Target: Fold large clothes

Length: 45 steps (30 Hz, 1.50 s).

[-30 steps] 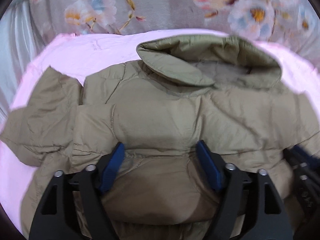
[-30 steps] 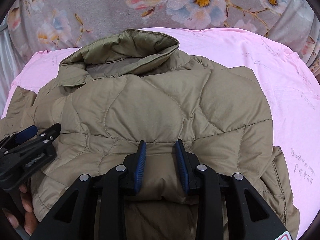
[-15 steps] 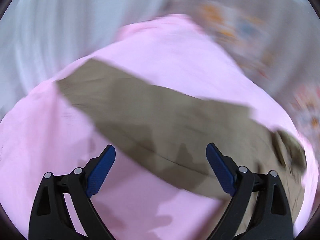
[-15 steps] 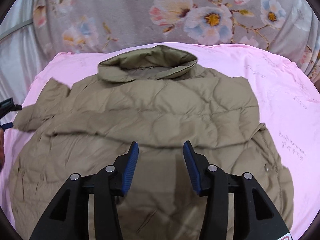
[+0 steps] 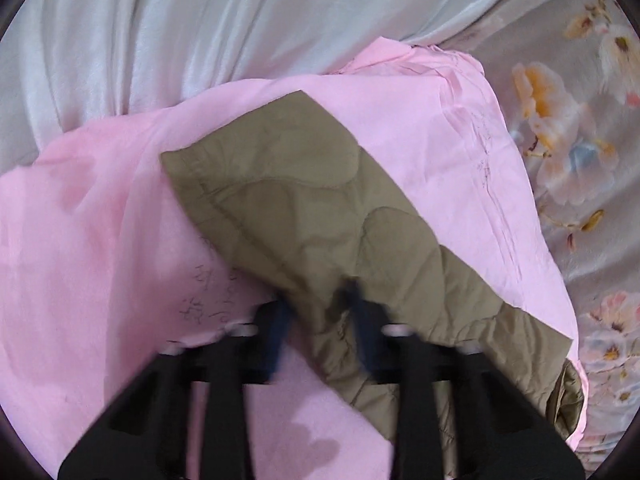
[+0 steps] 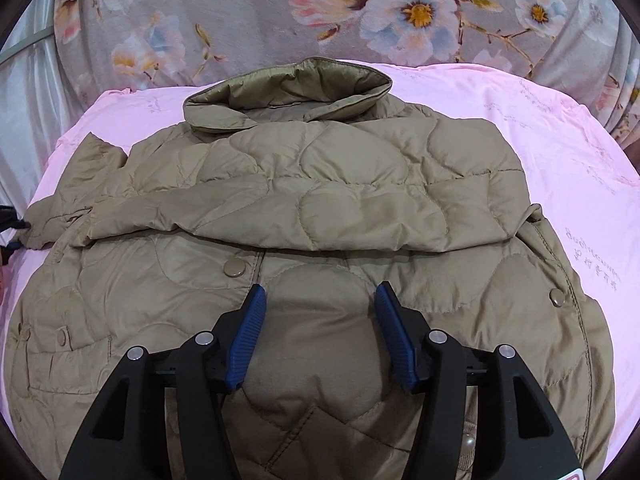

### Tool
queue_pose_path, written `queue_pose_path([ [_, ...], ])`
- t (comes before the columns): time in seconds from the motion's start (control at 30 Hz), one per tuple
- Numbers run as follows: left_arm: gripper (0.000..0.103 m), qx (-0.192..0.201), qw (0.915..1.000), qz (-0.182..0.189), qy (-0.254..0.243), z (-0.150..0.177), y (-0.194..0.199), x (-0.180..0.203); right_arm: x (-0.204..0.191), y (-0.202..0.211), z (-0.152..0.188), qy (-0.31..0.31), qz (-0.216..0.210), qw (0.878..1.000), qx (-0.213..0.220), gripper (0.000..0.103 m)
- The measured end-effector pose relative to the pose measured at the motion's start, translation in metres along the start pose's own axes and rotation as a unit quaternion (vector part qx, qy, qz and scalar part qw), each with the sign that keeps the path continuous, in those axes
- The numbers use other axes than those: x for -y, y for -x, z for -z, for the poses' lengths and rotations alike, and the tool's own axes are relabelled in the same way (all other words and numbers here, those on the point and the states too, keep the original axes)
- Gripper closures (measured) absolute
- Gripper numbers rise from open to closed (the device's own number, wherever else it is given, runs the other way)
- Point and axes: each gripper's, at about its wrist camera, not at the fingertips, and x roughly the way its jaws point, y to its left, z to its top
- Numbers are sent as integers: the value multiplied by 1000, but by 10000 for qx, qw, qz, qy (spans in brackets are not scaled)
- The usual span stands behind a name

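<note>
One jacket sleeve (image 5: pixel 304 216) between left gripper (image 5: pixel 320 300) pads.

A home bedroom: pink sheet (image 6: pixel 560 168), floral bedspread (image 6: pixel 248 16), pale satin drape (image 5: pixel 200 20).
</note>
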Motion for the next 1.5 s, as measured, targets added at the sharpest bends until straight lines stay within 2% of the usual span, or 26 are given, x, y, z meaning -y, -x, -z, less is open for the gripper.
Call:
queue_pose_path([
  [0.07, 98, 133, 9998, 2, -114, -1, 8, 9, -1, -1, 0, -11, 19, 10000, 1, 47],
  [0.17, 100, 519, 9970, 82, -567, -1, 38, 39, -2, -2, 0, -12, 44, 10000, 2, 47],
  [0.27, 100, 866, 9876, 367, -1258, 12, 83, 92, 0, -1, -1, -6, 28, 10000, 6, 47],
  [0.37, 100, 1202, 9694, 743, -2007, 39, 133, 154, 1, -1, -1, -4, 18, 10000, 7, 47],
  [0.5, 99, 1536, 9366, 1305, -2865, 99, 191, 235, 3, 0, -1, -72, 35, 10000, 46, 47],
  [0.53, 99, 1490, 9274, 1560, -3055, 123, 203, 257, 4, 0, -1, -106, 47, 9999, 66, 47],
  [0.6, 98, 1334, 9183, 1796, -3267, 157, 211, 282, 8, 5, -1, -234, 91, 9996, 157, 48],
  [0.67, 96, 1012, 9074, 2052, -3525, 202, 209, 310, 14, 12, -1, -418, 135, 9986, 289, 47],
  [0.73, 79, 661, 8966, 2252, -3756, 242, 201, 323, 26, 27, 2, -673, 78, 9966, 463, 45],
  [0.8, 9, 355, 8888, 2363, -3910, 275, 193, 328, 38, 40, 6, -874, -56, 9944, 585, 41],
  [0.9, 8, 274, 8805, 2521, -4005, 303, 182, 320, 56, 56, 8, -965, -133, 9930, 672, 39],
  [0.93, 8, 251, 8806, 2460, -4042, 304, 178, 315, 61, 61, 7, -923, -129, 9932, 699, 38],
  [1.0, 8, 198, 8896, 2325, -3926, 296, 168, 306, 71, 70, 3, -838, -103, 9932, 796, 35],
  [1.13, 9, 64, 9199, 1828, -3470, 252, 128, 277, 87, 71, -12, -853, -294, 9921, 872, 30],
  [1.2, 14, -19, 9356, 1538, -3178, 232, 107, 259, 94, 61, -23, -974, -417, 9913, 779, 30],
  [1.3, 17, -153, 9540, 1279, -2707, 205, 76, 235, 98, 39, -37, -1221, -707, 9882, 601, 30],
  [1.4, 19, -296, 9646, 1180, -2338, 190, 54, 218, 94, 9, -48, -1323, -882, 9868, 314, 30],
  [1.5, 25, -603, 9707, 1226, -1975, 182, 31, 203, 86, -20, -52, -1286, -883, 9878, -45, 30],
])
